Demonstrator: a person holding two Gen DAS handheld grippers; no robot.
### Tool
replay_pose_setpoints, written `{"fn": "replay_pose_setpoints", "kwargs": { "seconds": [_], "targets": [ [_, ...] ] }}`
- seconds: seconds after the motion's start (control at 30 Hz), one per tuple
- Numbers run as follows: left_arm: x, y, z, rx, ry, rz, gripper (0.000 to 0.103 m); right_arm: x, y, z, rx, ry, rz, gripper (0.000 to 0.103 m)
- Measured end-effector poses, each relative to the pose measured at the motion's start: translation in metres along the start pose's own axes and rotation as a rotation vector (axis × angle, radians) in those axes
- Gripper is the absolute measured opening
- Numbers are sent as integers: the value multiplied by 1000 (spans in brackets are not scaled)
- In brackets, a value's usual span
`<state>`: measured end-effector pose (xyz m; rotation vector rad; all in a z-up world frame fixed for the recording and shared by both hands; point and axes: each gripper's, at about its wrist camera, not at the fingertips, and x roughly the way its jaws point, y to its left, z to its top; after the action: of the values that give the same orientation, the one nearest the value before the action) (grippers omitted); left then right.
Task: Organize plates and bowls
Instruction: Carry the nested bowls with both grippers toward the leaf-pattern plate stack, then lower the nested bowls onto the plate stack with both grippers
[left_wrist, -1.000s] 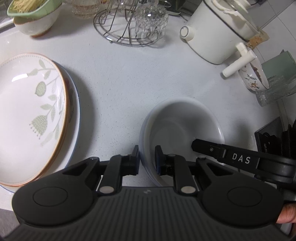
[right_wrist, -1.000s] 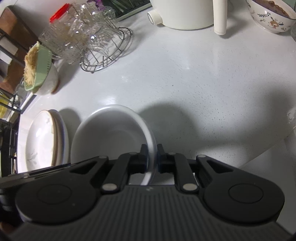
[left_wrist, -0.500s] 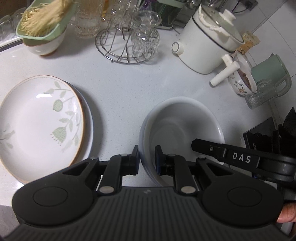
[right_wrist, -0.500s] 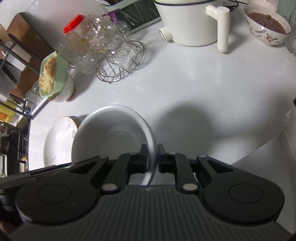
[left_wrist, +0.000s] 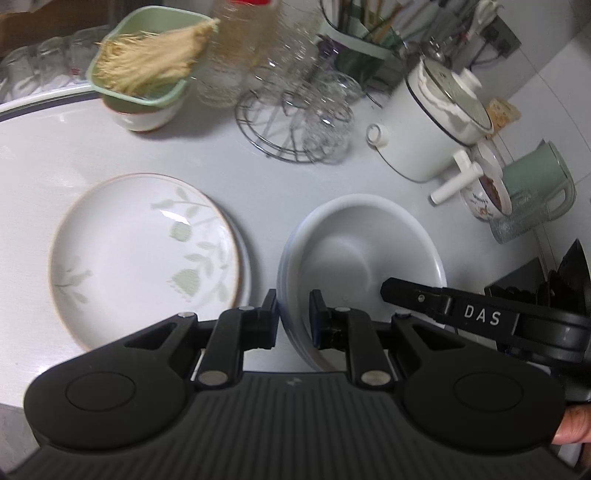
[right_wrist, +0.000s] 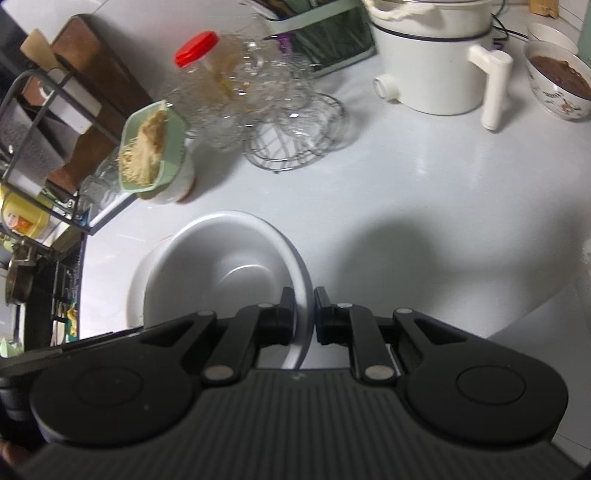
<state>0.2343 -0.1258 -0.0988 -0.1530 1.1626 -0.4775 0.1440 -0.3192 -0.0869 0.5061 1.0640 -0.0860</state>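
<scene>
At the bottom centre of the left wrist view, the left gripper (left_wrist: 293, 314) has its jaws nearly closed on the left rim of the white bowl (left_wrist: 360, 258), one pad outside the wall and one inside. The bowl fills the lower centre-right of that frame; layered edges on its left side suggest more than one bowl nested, though I cannot tell for certain. From the lower right, the other tool's black finger, marked DAS, reaches over the bowl's right rim.

In the right wrist view, the right gripper (right_wrist: 304, 314) sits at bottom centre, jaws almost closed and pinching the bowl's right rim (right_wrist: 295, 258) between its pads. The bowl lies left of centre there.

Left of the bowl in the left view, a leaf-patterned plate (left_wrist: 144, 258) rests on another plate on the white counter (left_wrist: 258, 184). Farther up, at upper left, a green dish of pale strands (left_wrist: 144, 70) sits on a small bowl. At top centre stands a wire rack with glasses (left_wrist: 299, 122). At upper right are a white pot (left_wrist: 432, 136), a flowered bowl (left_wrist: 487, 192) and a green jug (left_wrist: 535, 177).
</scene>
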Motion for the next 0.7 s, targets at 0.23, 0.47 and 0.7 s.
{"fn": "replay_pose_setpoints", "kwargs": {
  "seconds": [0.23,0.47,0.7],
  "targets": [
    [-16,40,2,-69,-21,10,19,12,36,-3,-41,24,24,15],
    [-17,81,6,-138,-26,28,19,37,73,0,-97,46,30,15],
    [-9,111,12,-151,-18,42,19,66,100,6,-129,67,26,15]
  ]
}}
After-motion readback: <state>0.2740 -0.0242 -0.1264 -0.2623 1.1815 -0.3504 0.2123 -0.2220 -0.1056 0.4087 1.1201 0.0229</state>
